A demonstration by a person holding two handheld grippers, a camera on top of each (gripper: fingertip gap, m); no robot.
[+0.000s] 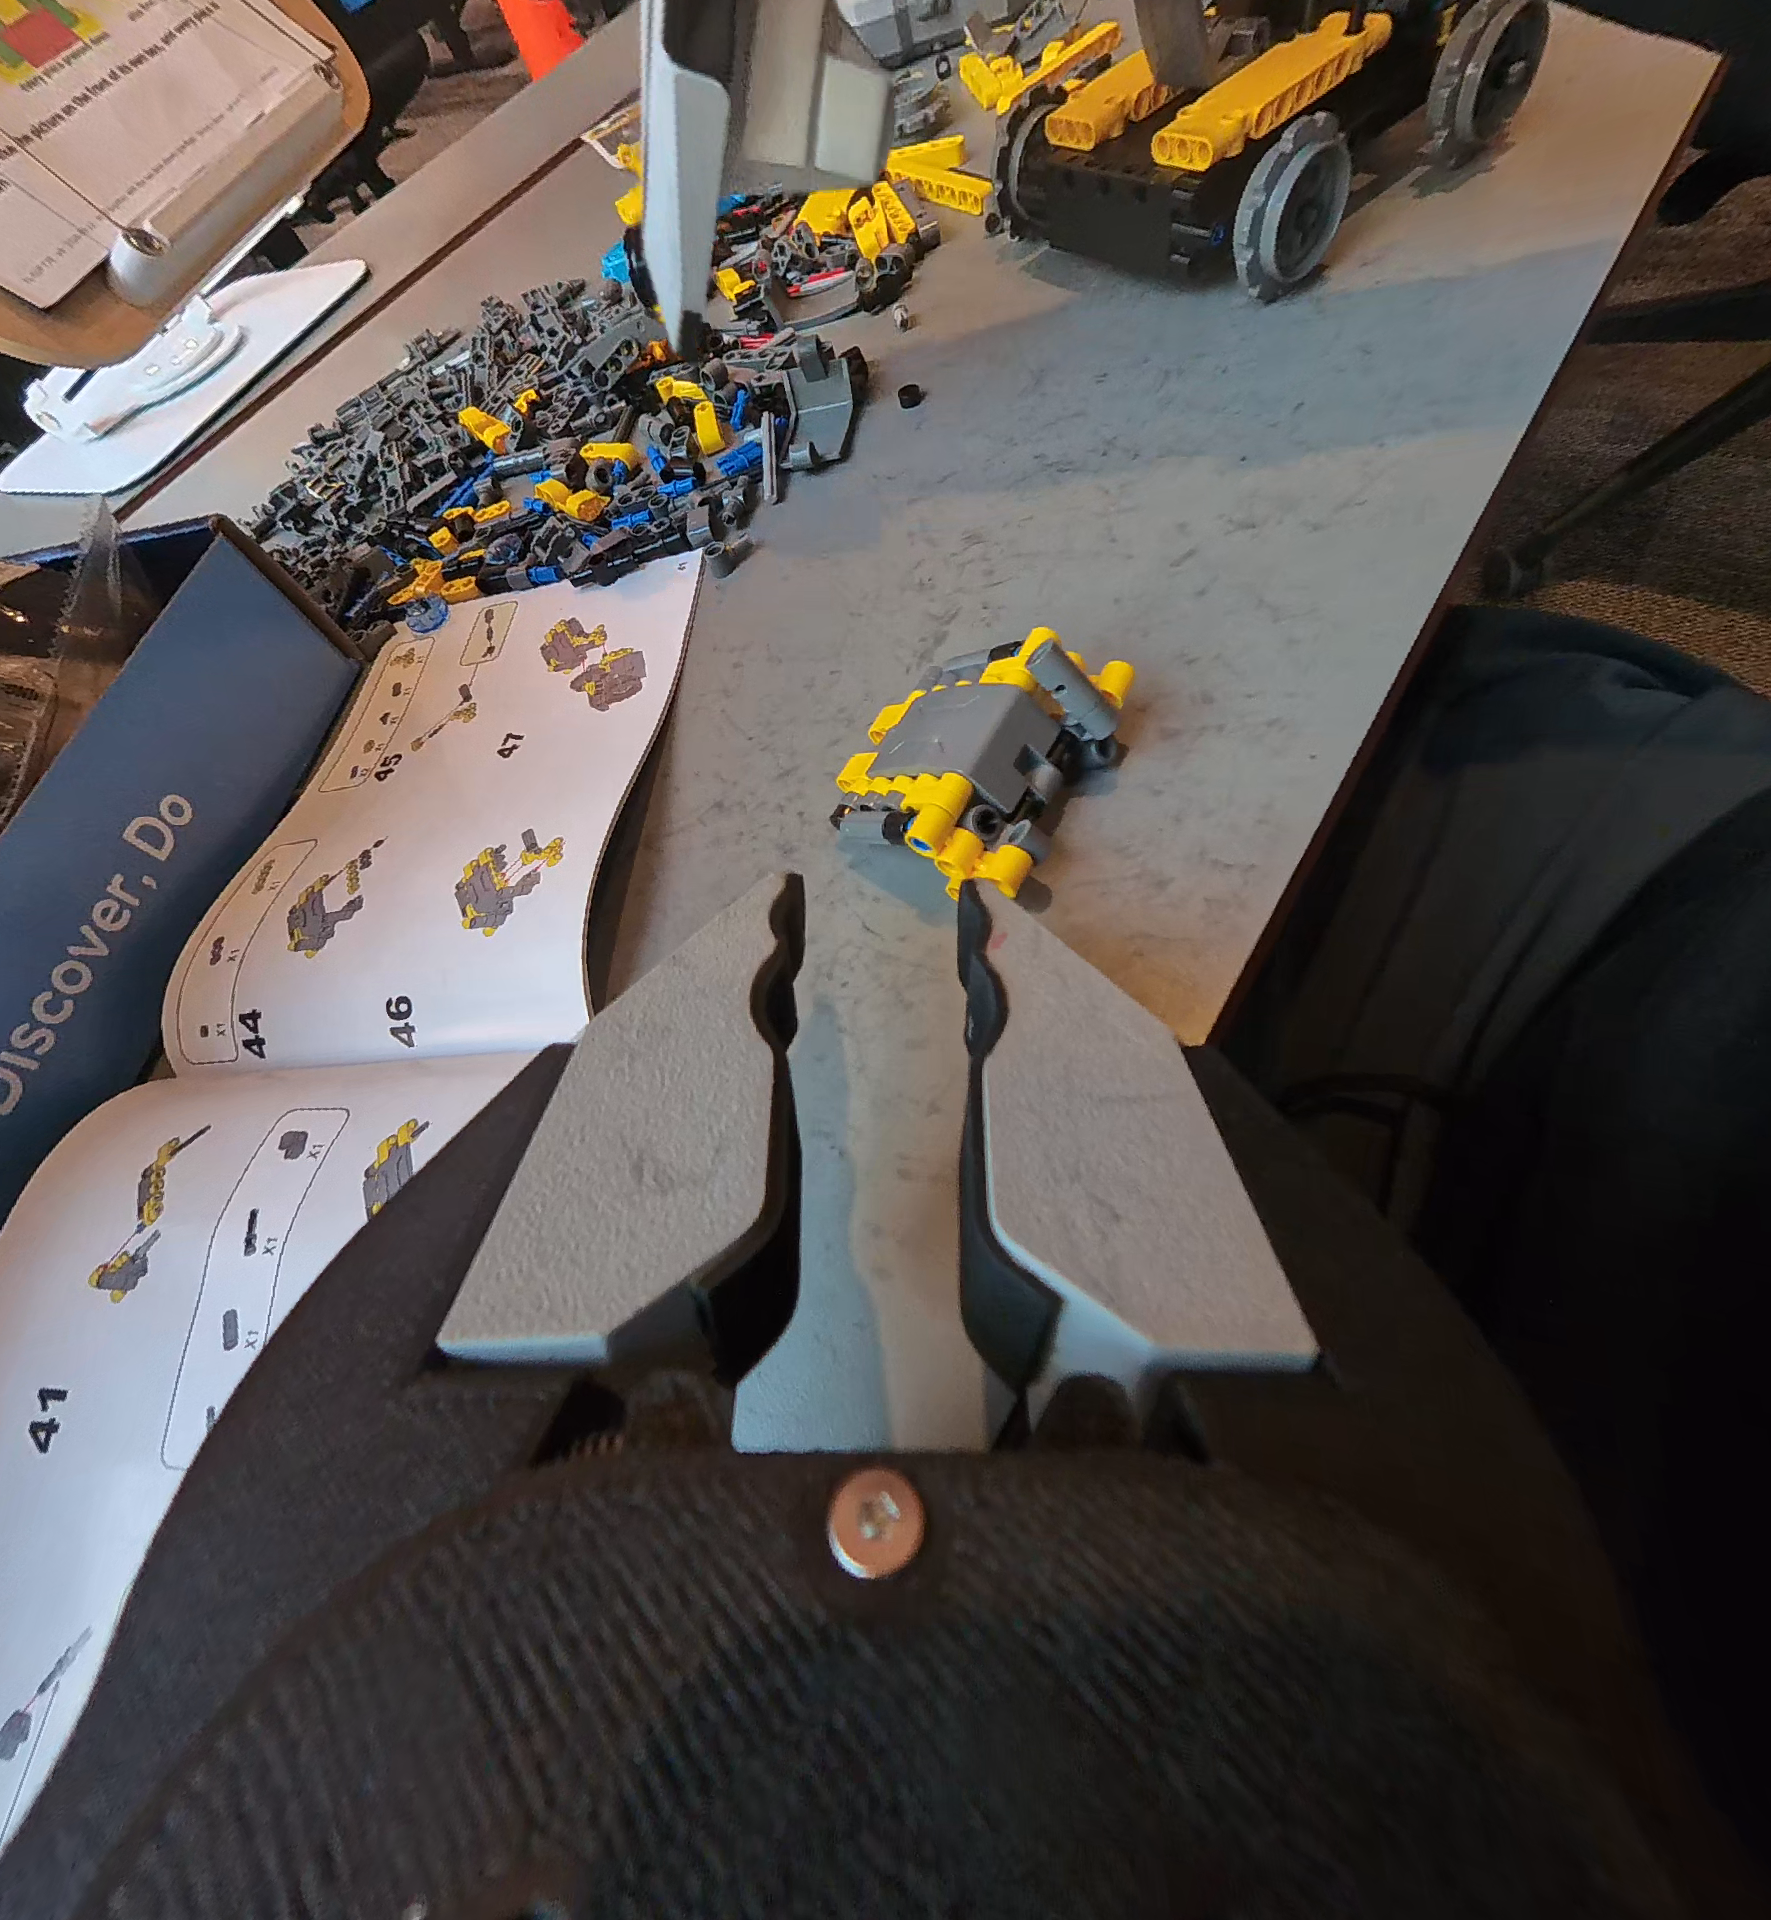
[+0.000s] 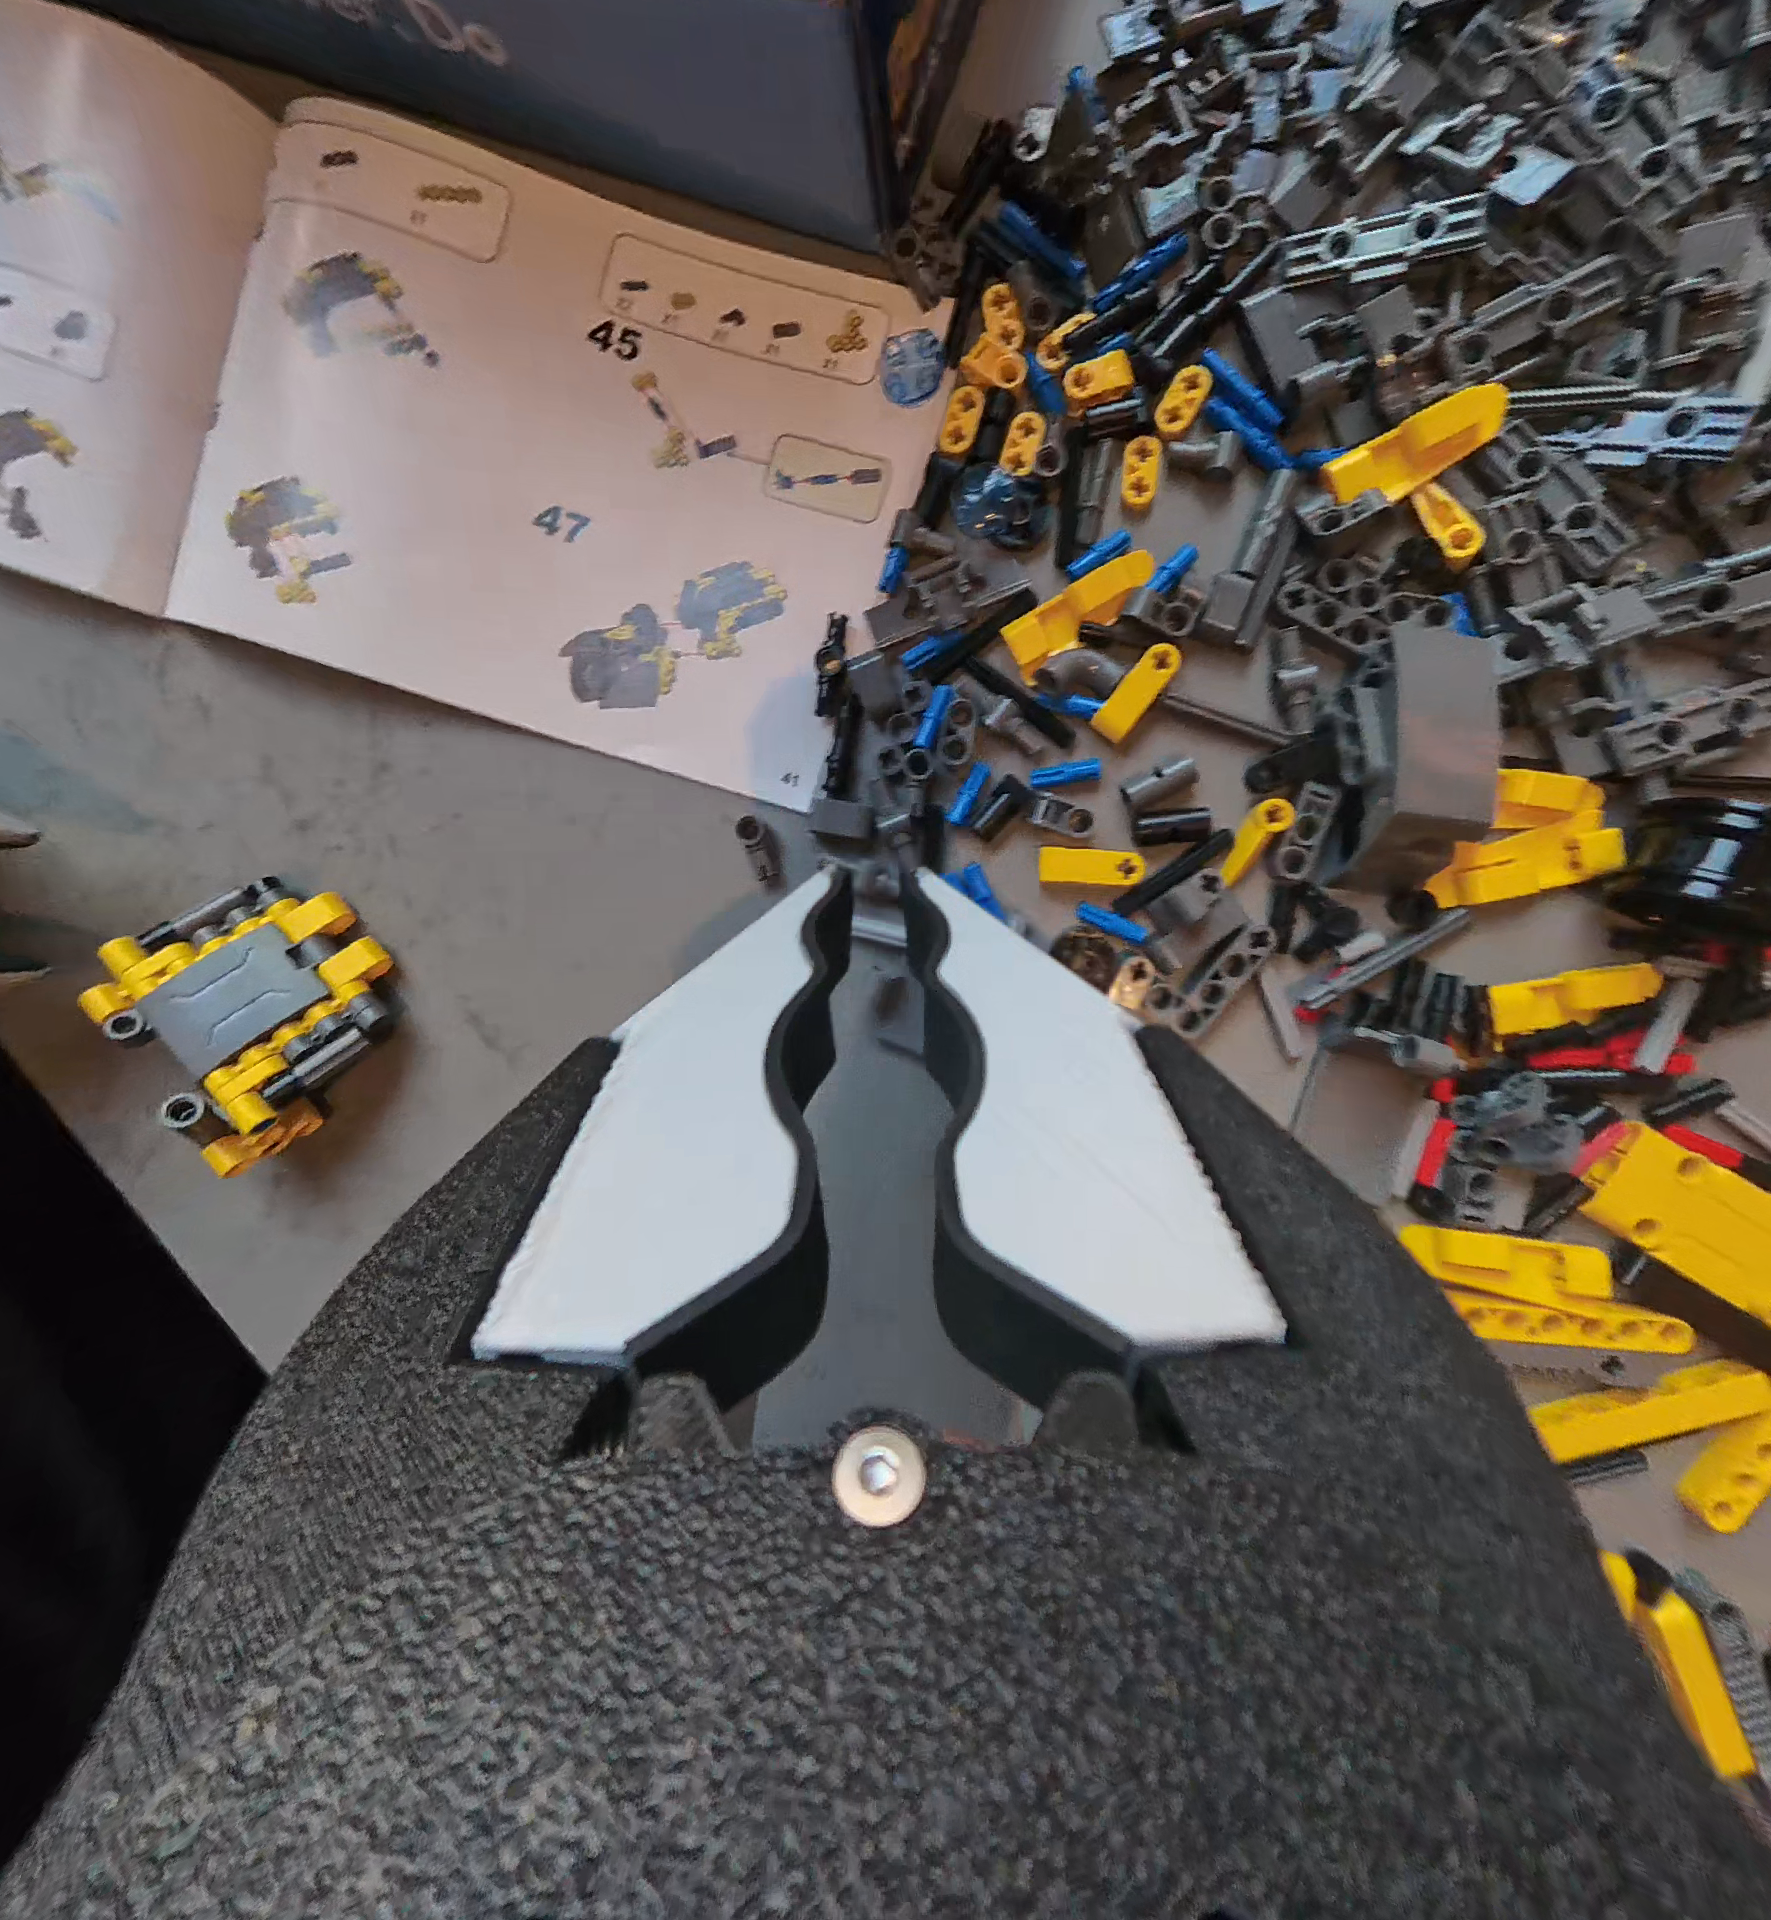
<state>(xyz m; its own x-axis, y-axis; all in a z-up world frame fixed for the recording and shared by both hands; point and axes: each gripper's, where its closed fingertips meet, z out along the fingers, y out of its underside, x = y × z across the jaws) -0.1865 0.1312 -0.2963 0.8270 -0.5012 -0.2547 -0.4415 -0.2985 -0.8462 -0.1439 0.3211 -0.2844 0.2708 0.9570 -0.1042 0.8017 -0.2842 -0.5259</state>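
Observation:
My left gripper (image 1: 879, 899) is open and empty, low over the grey table (image 1: 1120, 499). Its tips are just short of a small yellow and grey brick assembly (image 1: 985, 758), which also shows in the right wrist view (image 2: 237, 1013). My right gripper (image 2: 876, 881) is at the near edge of a pile of loose grey, black, blue and yellow parts (image 2: 1328, 520). Its jaws are nearly together, with a small grey piece (image 2: 876, 899) between the tips. In the left wrist view the right gripper (image 1: 689, 327) points down into the pile (image 1: 569, 457).
An open instruction booklet (image 1: 424, 831) lies left of the assembly, beside a dark blue box (image 1: 112, 831). A large yellow and black wheeled model (image 1: 1224, 156) stands at the far end. A page holder on a white stand (image 1: 133, 156) is far left. The table edge (image 1: 1380, 727) runs along the right. About 20 cm separates my left fingertips from my right.

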